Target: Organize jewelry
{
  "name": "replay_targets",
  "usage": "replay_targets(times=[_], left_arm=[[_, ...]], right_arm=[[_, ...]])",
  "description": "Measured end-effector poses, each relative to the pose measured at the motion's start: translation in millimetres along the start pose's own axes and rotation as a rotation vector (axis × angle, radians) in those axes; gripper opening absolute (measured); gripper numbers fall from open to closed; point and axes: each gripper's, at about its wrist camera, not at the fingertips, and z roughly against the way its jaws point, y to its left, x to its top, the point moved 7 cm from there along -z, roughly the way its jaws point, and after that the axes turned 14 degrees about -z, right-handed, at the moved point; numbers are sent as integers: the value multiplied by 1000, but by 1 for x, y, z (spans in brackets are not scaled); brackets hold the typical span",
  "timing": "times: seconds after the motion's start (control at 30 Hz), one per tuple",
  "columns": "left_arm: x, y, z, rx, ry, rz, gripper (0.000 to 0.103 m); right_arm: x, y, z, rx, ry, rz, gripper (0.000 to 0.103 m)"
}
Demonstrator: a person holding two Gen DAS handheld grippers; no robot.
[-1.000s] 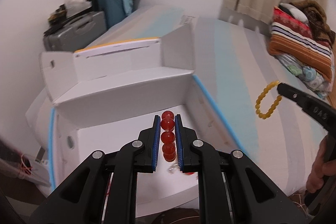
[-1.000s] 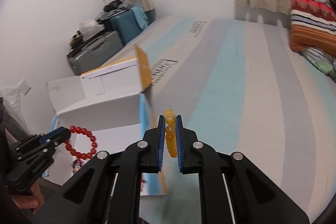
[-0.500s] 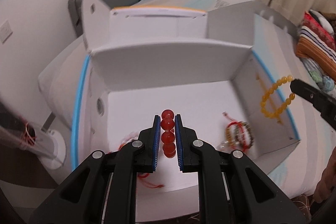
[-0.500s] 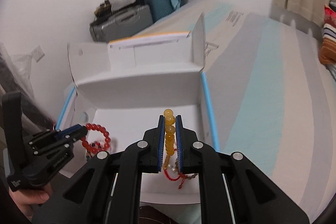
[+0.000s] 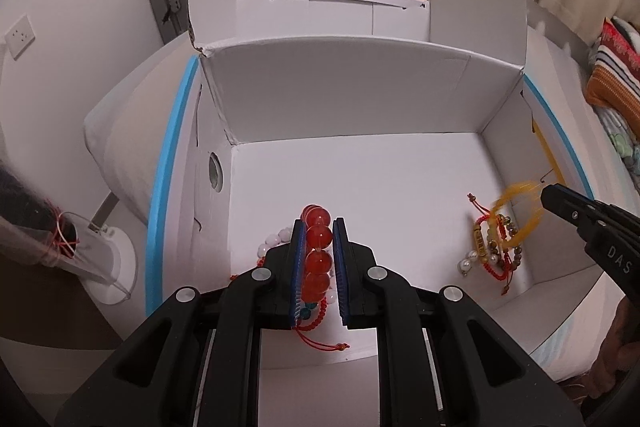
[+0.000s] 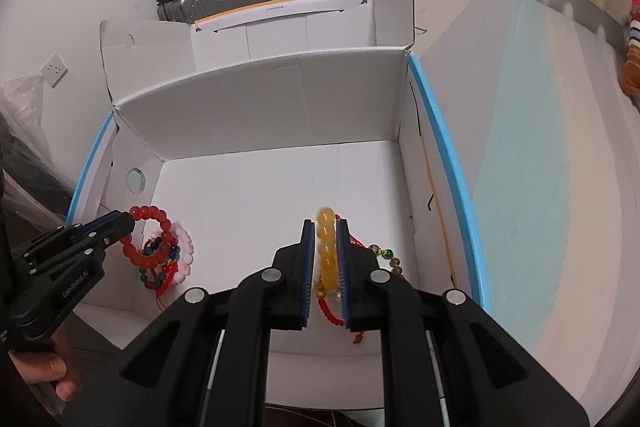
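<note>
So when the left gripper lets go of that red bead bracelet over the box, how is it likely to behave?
The red bead bracelet hangs as a loop from the left gripper, so it probably drops limp rather than keeping shape. Its round glossy beads look hard and slippery. Landing on the small bracelet pile in the white box, it may slide or tangle.

The right gripper (image 6: pixel 323 227) points down into an open white cardboard box (image 6: pixel 260 95), its blue-lined jaws closed on a yellow bead bracelet (image 6: pixel 326 223) that stands upright between them. Under the jaws lies a red cord bracelet (image 6: pixel 330 311), and just right of them a string of brown and green beads (image 6: pixel 386 255). Well left of the jaws, the left gripper (image 6: pixel 124 223) holds a red bead bracelet (image 6: pixel 154 235) above a small heap of mixed bracelets (image 6: pixel 172 259). A hand (image 6: pixel 44 367) grips that tool's handle.
</note>
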Motion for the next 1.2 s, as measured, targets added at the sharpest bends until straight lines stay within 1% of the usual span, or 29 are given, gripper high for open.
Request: replay_targets(times=[0.07, 0.1, 0.13, 0.17, 0.2, 0.23, 0.27, 0.33, 0.4, 0.43, 0.47, 0.53, 0.57, 0.67, 0.8, 1.0, 1.2], left_arm=[[1, -1, 2, 1, -7, -3, 14], [3, -1, 5, 7, -17, -2, 14], [5, -1, 10, 10, -34, -1, 15], [7, -3, 15, -1, -52, -1, 17], [9, -6, 19, -10, -61, -3, 21], [10, -7, 25, -12, -72, -5, 37], [11, -9, 32, -3, -92, -6, 56], [12, -9, 44, 33, -126, -6, 71], [12, -11, 52, 39, -142, 1, 77], [10, -12, 56, 40, -148, 11, 85], [8, -12, 60, 45, -155, 18, 90], [3, -13, 68, 62, -173, 22, 93], [0, -14, 71, 68, -184, 26, 97], [-12, -14, 79, 92, -193, 34, 97], [-29, -16, 82, 91, -194, 52, 97], [-54, -24, 83, 80, -173, 59, 97], [-65, -25, 81, 88, -164, 53, 97]], right_arm=[[1, 2, 1, -6, -6, 5, 26], [2, 3, 2, -10, -11, 4, 44], [3, 3, 6, -17, -28, 4, 57], [4, 3, 11, -34, -58, 12, 61], [5, 4, 16, -48, -80, 22, 66], [6, 5, 20, -56, -99, 32, 71], [6, 6, 25, -55, -112, 37, 72], [5, 6, 32, -58, -131, 43, 79], [3, 6, 42, -63, -160, 52, 84], [2, 7, 45, -59, -166, 55, 86], [0, 7, 49, -54, -174, 57, 88], [-6, 6, 58, -63, -195, 62, 92], [-8, 5, 61, -61, -201, 62, 93], [-19, 2, 70, -52, -217, 58, 95], [-34, -1, 76, -61, -220, 74, 95], [-56, -7, 77, -61, -200, 71, 95], [-63, -9, 73, -45, -180, 55, 95]])
